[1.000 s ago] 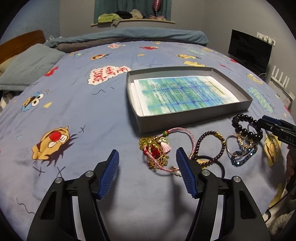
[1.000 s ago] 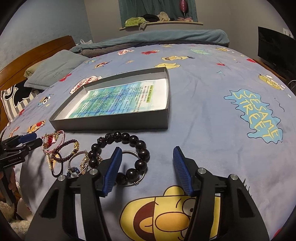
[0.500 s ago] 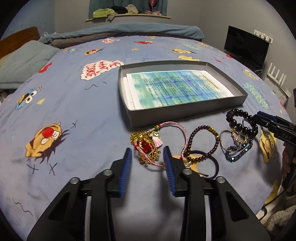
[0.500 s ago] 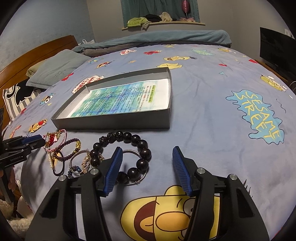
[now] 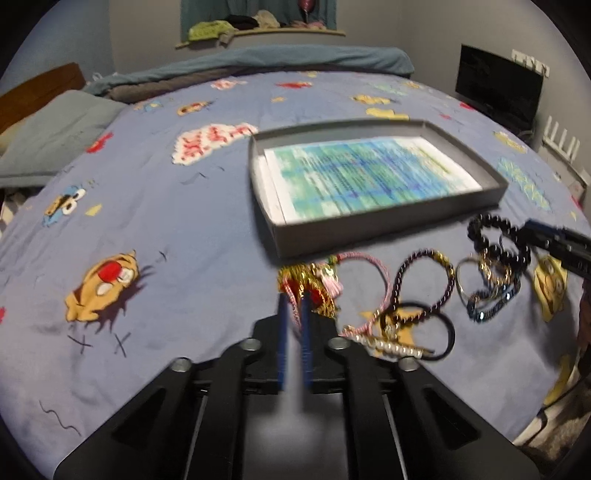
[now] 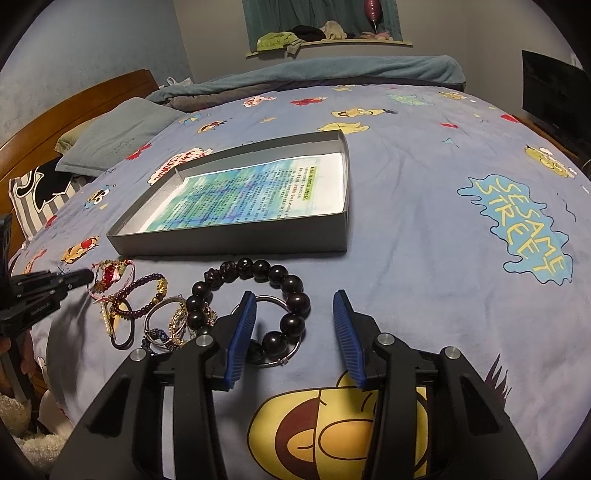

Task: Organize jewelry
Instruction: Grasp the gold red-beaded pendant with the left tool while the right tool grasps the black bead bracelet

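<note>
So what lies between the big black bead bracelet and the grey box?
Nothing: in the right wrist view only bare blue bedsheet separates the black bead bracelet from the grey box near wall.

A wide bed (image 6: 406, 155) is filling most of the room, its blue cartoon-print cover (image 6: 424, 221) stretching flat across the mattress. A wooden headboard (image 6: 74, 110) is running along the left, with a grey-blue pillow (image 6: 118, 140) lying against it and a striped cushion (image 6: 33, 195) slipping down beside it. A teal blanket (image 6: 332, 70) is lying rolled along the far edge. Grey walls (image 6: 110, 44) are closing in the space, a shelf (image 6: 332, 44) under teal curtains (image 6: 321, 14) is holding crumpled clothes, and a dark screen (image 5: 498, 88) is standing at the right. The light is dim.
</note>
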`<state>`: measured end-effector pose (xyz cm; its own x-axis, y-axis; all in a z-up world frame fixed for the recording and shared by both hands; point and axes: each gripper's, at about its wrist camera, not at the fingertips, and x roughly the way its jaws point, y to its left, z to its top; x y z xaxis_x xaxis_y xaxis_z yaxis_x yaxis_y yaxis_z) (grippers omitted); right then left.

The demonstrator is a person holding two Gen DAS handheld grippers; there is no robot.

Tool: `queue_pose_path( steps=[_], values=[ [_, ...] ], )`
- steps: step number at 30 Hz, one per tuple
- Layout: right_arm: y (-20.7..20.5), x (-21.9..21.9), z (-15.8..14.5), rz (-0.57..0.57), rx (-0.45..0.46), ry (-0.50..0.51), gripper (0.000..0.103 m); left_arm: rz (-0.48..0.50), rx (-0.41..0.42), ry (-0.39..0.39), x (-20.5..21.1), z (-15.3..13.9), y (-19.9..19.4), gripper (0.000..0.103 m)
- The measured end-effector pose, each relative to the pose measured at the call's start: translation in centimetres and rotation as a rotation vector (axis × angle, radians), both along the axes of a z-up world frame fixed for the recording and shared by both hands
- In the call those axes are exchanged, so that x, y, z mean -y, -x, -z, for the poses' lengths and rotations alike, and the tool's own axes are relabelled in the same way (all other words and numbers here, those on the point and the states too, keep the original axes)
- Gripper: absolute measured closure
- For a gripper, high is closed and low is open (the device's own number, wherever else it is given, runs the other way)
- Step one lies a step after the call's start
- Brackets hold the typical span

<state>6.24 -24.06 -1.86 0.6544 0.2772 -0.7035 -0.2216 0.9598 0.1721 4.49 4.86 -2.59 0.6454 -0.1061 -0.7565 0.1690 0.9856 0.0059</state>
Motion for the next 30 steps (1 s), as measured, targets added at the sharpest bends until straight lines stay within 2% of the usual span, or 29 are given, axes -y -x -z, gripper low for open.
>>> queue_pose_path(
  steps=[1,3,7,10,21,23,25,29,30],
  values=[
    [0.0,0.0,0.1,0.001,-0.003,0.0,0.059,-0.001,0.012,0.011,0.0,-0.3,0.0,0.075],
    [0.0,0.0,0.1,0.0,-0.003,-0.001,0.059,-0.002,0.04,0.018,0.1,-0.9,0.0,0.066],
    [0.0,0.1,0.1,-0.001,0.0,0.001,0.059,0.041,0.019,-0.003,1.4,-0.4,-0.6,0.066],
    [0.0,0.0,0.1,-0.005,0.0,0.001,0.059,0.024,-0.008,-0.02,1.5,0.5,-1.1,0.066],
    [-0.1,0.0,0.2,-0.007,0.0,-0.001,0.059,0.015,-0.039,0.026,0.8,1.5,-1.9,0.066],
    [-0.1,0.0,0.2,-0.008,-0.001,-0.002,0.059,0.018,-0.039,0.025,0.9,1.5,-2.0,0.068],
    [-0.2,0.0,0.2,-0.01,-0.003,-0.003,0.059,0.018,-0.045,0.017,0.9,1.6,-2.1,0.08],
    [-0.4,0.1,0.2,-0.012,-0.006,-0.008,0.059,0.024,-0.037,0.02,0.8,1.4,-1.9,0.083],
    [-0.4,0.1,0.2,-0.013,-0.007,-0.013,0.065,0.027,-0.03,0.022,0.8,1.2,-1.8,0.084]
  ],
)
